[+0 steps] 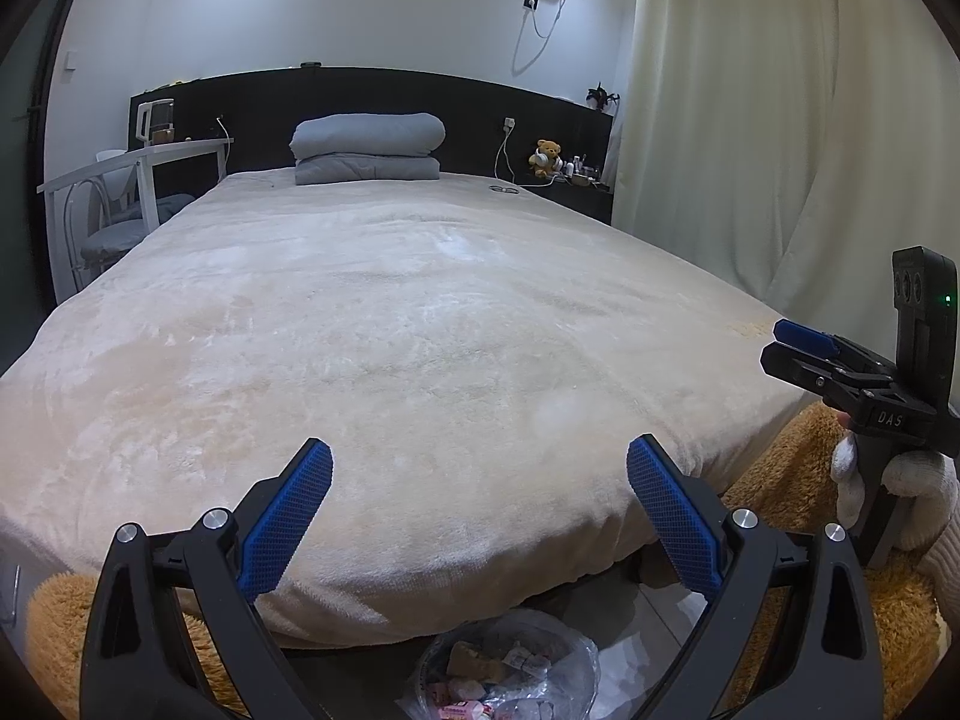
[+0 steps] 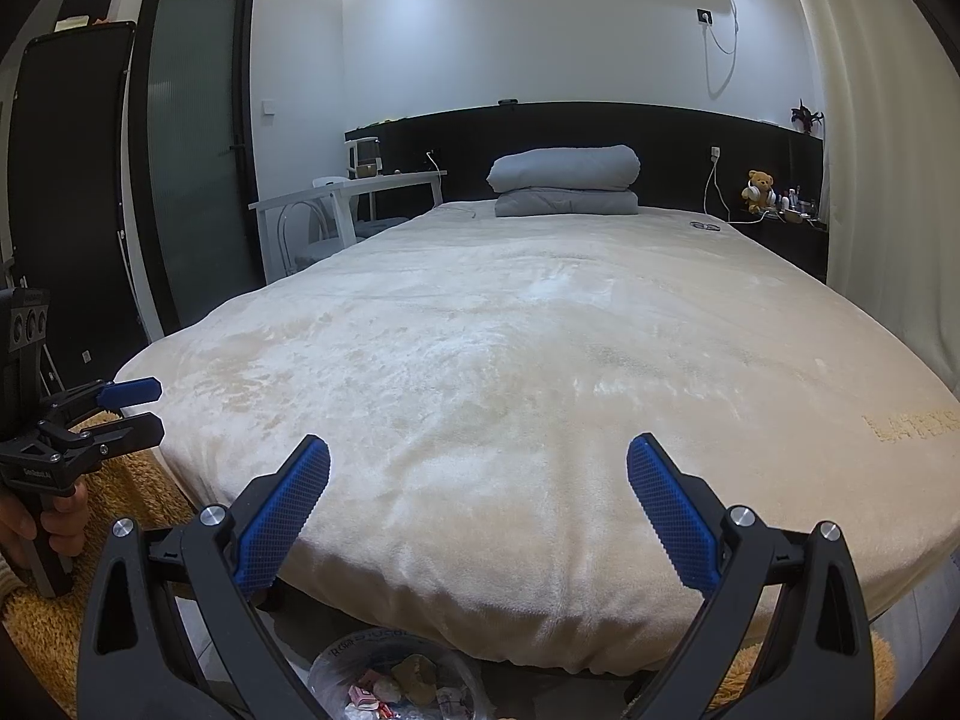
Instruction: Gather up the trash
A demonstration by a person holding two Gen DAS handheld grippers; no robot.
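Both hand-held grippers point(image 1: 480, 474) point(image 2: 479, 471) gape wide, empty; trash bag point(image 1: 510, 669) lies below them.

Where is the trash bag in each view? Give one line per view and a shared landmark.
Left wrist view: the trash bag sits at the bottom centre, on the floor below the bed's foot edge, between the open left gripper fingers.
Right wrist view: the trash bag is at the bottom, left of centre, under the bed's foot edge.
Shared landmark: the folded grey quilt at the headboard.
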